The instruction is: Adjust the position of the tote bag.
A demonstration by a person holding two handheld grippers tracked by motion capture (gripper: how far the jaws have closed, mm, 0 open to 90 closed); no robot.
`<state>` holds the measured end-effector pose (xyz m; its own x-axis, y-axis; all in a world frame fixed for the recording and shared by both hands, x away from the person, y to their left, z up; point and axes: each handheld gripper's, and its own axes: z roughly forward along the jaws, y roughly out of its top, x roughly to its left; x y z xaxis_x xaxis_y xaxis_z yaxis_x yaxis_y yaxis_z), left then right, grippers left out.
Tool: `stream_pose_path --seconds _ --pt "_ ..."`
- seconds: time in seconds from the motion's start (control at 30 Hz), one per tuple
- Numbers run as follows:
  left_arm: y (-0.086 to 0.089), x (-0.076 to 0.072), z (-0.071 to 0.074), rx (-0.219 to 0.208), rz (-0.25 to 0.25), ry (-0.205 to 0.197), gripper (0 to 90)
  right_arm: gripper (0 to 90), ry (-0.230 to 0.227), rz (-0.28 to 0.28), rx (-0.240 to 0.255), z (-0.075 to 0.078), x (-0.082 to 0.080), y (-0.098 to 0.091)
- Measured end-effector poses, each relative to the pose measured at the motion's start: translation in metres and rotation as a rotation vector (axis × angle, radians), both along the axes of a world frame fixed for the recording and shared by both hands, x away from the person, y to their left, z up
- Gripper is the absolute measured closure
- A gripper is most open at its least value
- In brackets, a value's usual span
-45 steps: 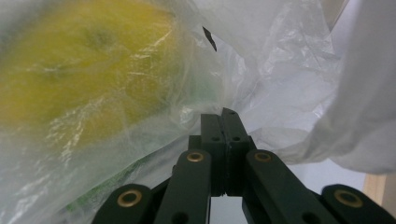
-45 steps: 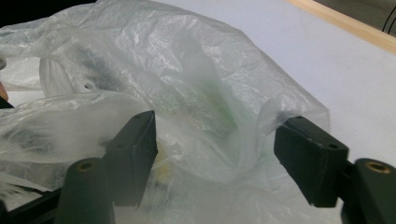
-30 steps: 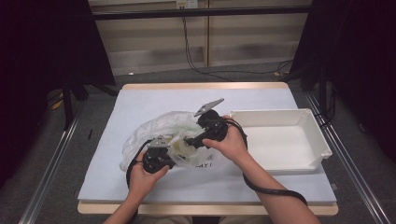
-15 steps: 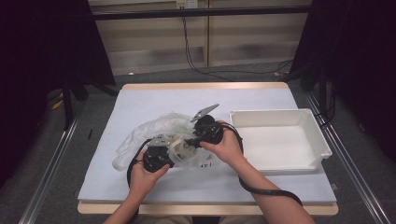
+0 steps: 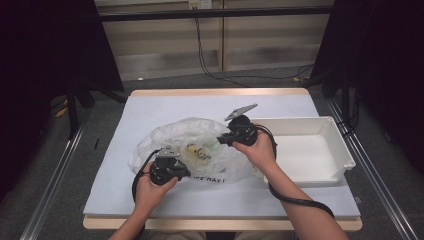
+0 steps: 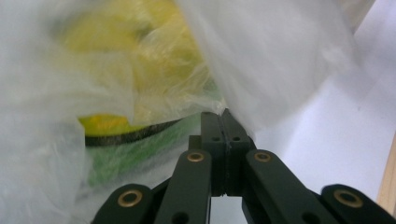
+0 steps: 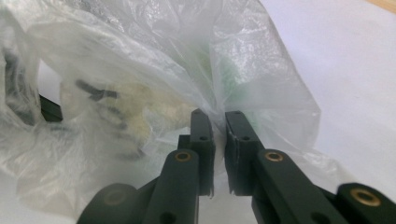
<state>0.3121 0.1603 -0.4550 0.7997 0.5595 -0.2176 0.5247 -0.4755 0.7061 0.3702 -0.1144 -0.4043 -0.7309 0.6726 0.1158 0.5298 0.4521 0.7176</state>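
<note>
High view: we sit above the near edge of the surface (image 5: 150, 200), looking forward and down, far enough to take in all four edges. Each gripper view rides its hand-held gripper, looking along the jaws, pressed close to the plastic bag (image 5: 200, 145) mid-surface. All three share that bag (image 6: 289, 56) (image 7: 154, 56).

Black grippers (image 5: 172, 170) (brass rivets on jaw links), black trailing cables, one grey triangular plate (image 5: 240, 111)
</note>
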Motion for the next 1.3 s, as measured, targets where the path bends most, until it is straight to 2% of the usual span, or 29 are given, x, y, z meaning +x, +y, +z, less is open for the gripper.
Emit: stream_pose_path --seconds 0.03,0.17,0.23,0.33,0.43,0.47,0.57,0.6,0.67,0.83,0.87,0.97,1.0,1.1,1.17,1.2,1.23,1.3 --pt "0.000 0.000 -0.001 0.007 0.002 0.007 90.0 85.1 -0.004 -0.022 -0.002 0.001 0.001 -0.009" --pt "0.000 -0.001 -0.004 0.015 0.004 0.017 90.0 85.5 -0.011 -0.064 -0.013 0.002 0.004 -0.022" --pt "0.000 -0.001 -0.004 0.020 -0.002 0.019 90.0 85.6 -0.013 -0.073 -0.016 0.002 0.004 -0.024" --pt "0.000 -0.002 -0.005 0.019 0.001 0.020 90.0 86.0 -0.007 -0.119 -0.014 0.000 0.009 -0.032" --pt "0.002 -0.003 -0.005 0.043 0.000 0.023 90.0 86.1 -0.005 -0.119 -0.014 -0.002 0.012 -0.034" --pt "0.002 -0.003 -0.006 0.038 0.005 0.023 90.0 86.2 -0.009 -0.142 -0.023 -0.002 0.013 -0.035" --pt "0.002 -0.003 -0.006 0.054 -0.006 0.021 90.0 86.2 -0.009 -0.163 -0.024 -0.003 0.016 -0.038" --pt "0.002 -0.003 -0.007 0.046 -0.001 0.015 90.0 86.2 -0.004 -0.160 -0.022 -0.003 0.017 -0.038" --pt "0.001 -0.003 -0.005 0.060 -0.007 0.005 90.0 86.2 0.006 -0.165 -0.018 -0.003 0.016 -0.036" --pt "-0.001 -0.004 -0.002 0.033 -0.027 -0.013 86.6 85.9 -0.003 -0.127 -0.019 -0.003 0.013 -0.028" --pt "-0.002 -0.005 0.000 0.043 -0.020 -0.029 84.1 85.7 -0.005 -0.125 -0.019 -0.003 0.013 -0.026" --pt "-0.002 -0.006 0.006 0.034 -0.003 -0.046 69.9 85.5 -0.011 -0.119 -0.018 -0.003 0.013 -0.026" --pt "-0.002 -0.006 0.008 0.036 0.001 -0.061 66.8 85.2 -0.010 -0.118 -0.018 -0.003 0.013 -0.026" --pt "0.001 -0.005 0.013 0.027 0.015 -0.065 60.1 85.0 -0.011 -0.117 -0.022 -0.003 0.012 -0.025" --pt "0.001 -0.006 0.015 0.038 0.024 -0.084 58.6 84.7 -0.012 -0.117 -0.021 -0.003 0.012 -0.025" --pt "0.001 -0.005 0.015 0.015 0.027 -0.081 54.2 84.7 -0.013 -0.115 -0.019 -0.003 0.012 -0.025" --pt "0.002 -0.005 0.016 0.031 0.033 -0.079 51.0 84.6 -0.011 -0.114 -0.017 -0.003 0.012 -0.025" --pt "0.001 -0.004 0.017 0.029 0.060 -0.107 42.6 84.3 -0.012 -0.106 -0.022 -0.002 0.011 -0.023"
